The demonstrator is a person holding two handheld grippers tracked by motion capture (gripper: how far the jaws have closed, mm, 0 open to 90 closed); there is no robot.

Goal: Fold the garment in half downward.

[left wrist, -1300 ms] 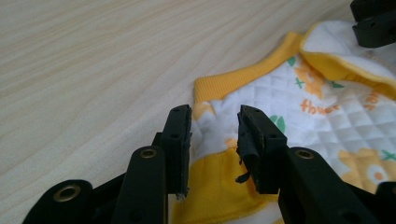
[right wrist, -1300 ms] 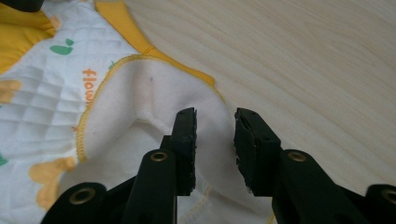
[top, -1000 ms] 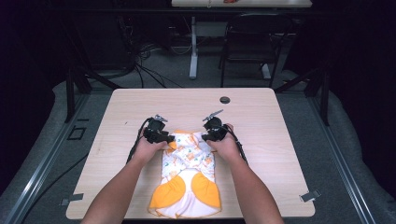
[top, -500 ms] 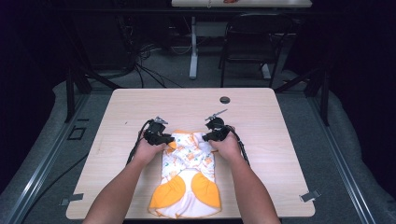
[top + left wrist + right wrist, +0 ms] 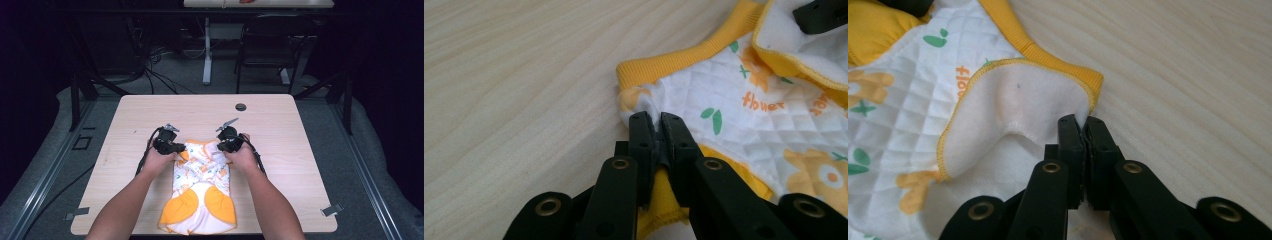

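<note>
1. Where the garment (image 5: 201, 192) lies on the counter (image 5: 125, 120), its long axis runs from the near edge away from the person; the yellow-banded end is the far one.
2. Left claw (image 5: 176, 148): on the far-left corner of the garment. In the left gripper view the jaws have just been closing and now stand narrow, with a pinch of quilted cloth (image 5: 656, 117) pressed between the pads. Holding the garment.
3. Right claw (image 5: 220, 146): on the far-right corner. In the right gripper view its jaws have likewise just been closing; they are narrow, nipping the white lining (image 5: 1080, 116) just under the yellow band (image 5: 1068, 67). Holding the garment.
4. The key relation: both claws sit at the same far end, one at each corner, the cloth stretched across between them. The rest of the garment trails back toward the person, between the forearms. Neither hand is nearer; the hold is even.
5. Judgement: with both far corners gripped, the next move likely carries that end along the long axis, either lifted and folded toward the near edge or pulled flat.
6. Risk, as a guess: each pinch is shallow, close to the hem, so a quick lift could slip a corner free.
</note>
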